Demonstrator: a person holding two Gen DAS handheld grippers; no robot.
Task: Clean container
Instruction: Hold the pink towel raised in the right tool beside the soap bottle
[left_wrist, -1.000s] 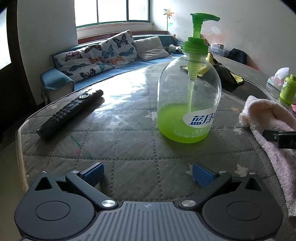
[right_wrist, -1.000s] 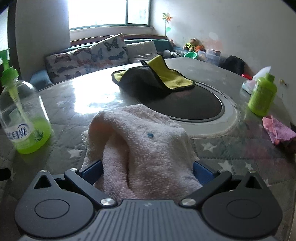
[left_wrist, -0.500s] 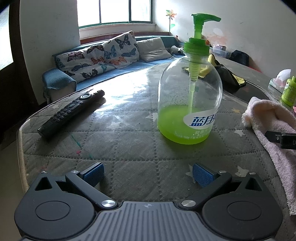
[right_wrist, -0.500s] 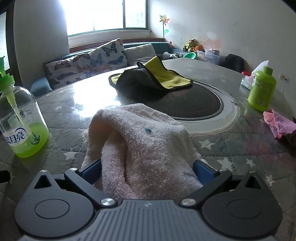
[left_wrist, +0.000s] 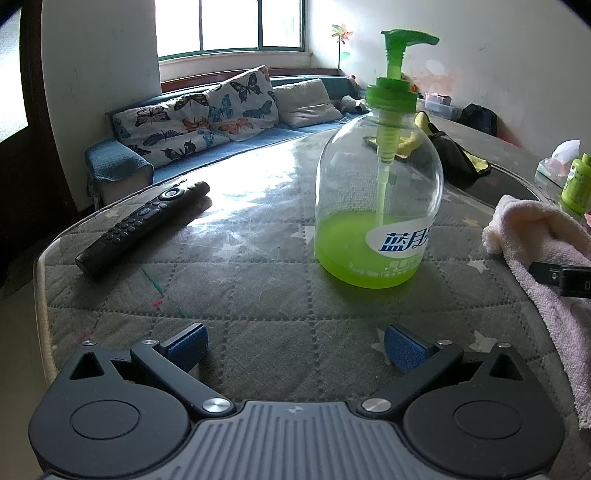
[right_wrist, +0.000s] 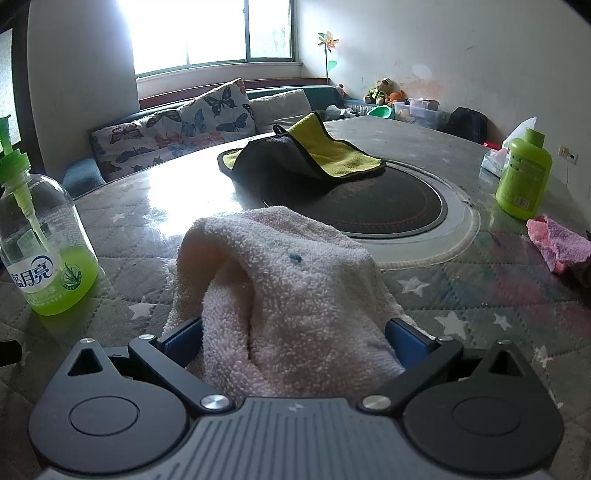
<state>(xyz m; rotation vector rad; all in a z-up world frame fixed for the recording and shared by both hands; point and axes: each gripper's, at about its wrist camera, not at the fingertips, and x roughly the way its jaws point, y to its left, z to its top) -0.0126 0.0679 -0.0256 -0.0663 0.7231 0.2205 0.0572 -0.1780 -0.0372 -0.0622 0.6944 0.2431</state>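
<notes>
Left wrist only: remote control (left_wrist: 142, 227) beside pump bottle (left_wrist: 378, 206).

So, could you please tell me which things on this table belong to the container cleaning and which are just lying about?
For the job:
- pump bottle with green liquid
- pale pink towel, between the right gripper pads
- left gripper, open and empty

Lying about:
- remote control
- yellow and black cloth
- small green bottle
- pink rag
</notes>
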